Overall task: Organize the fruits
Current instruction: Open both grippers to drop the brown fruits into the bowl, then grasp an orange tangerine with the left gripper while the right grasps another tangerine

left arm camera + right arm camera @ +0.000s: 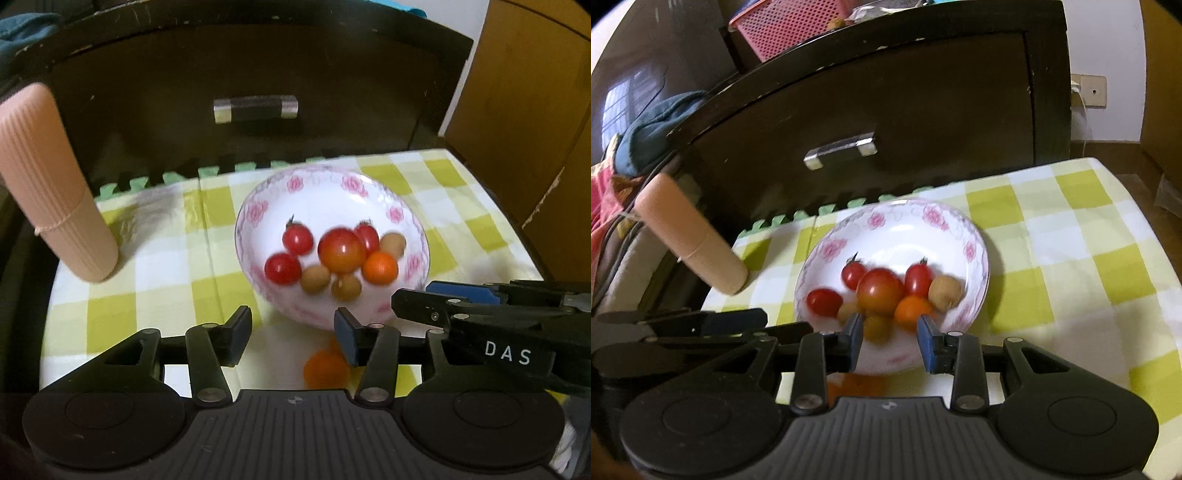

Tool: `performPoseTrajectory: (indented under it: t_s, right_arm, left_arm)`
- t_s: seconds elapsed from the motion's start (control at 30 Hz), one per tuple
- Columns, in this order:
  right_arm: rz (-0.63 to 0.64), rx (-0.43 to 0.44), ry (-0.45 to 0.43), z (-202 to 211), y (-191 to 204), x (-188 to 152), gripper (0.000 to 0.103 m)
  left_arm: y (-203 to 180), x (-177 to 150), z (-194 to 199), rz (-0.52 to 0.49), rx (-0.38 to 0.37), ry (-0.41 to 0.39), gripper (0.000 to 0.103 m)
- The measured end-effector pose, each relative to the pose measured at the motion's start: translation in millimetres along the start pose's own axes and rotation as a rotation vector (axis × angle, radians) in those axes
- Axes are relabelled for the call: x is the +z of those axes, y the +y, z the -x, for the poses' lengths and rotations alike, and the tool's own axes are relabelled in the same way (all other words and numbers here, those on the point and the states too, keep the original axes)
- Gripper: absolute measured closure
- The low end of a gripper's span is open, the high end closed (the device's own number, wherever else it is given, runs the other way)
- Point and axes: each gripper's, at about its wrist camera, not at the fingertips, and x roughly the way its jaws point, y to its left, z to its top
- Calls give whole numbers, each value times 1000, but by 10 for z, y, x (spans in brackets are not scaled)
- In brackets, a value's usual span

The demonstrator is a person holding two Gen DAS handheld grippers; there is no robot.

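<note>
A white bowl with pink flowers [332,188] [897,225] sits on the checked cloth. It holds a large red-orange tomato [340,250] [880,288], small red tomatoes [282,268] [823,301], an orange fruit [379,267] [913,308] and brown longans [314,278] [945,291]. Another orange fruit [327,369] [855,386] lies on the cloth in front of the bowl. My left gripper [293,334] is open and empty, just in front of the bowl. My right gripper [890,338] is open and empty at the bowl's near rim; it also shows in the left wrist view [417,295].
A pink ribbed cylinder [48,184] [690,236] stands at the left of the yellow-checked cloth [155,258] [1071,258]. A dark cabinet with a metal handle [255,108] [840,150] stands close behind. A green foam mat edge [147,182] shows under the cloth.
</note>
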Motion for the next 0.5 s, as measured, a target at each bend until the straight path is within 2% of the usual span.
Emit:
performPoseTrajectory:
  t_s: [0.23,0.5]
  right_arm:
    - [14,-19,42,44,38,-184,72]
    - [-14,-35,42,75,-43,-223,71]
  left_arm:
    - [-93,-180,-27,-38,-25,42,45]
    - [-189,-283,-268,-59,-43,96,46]
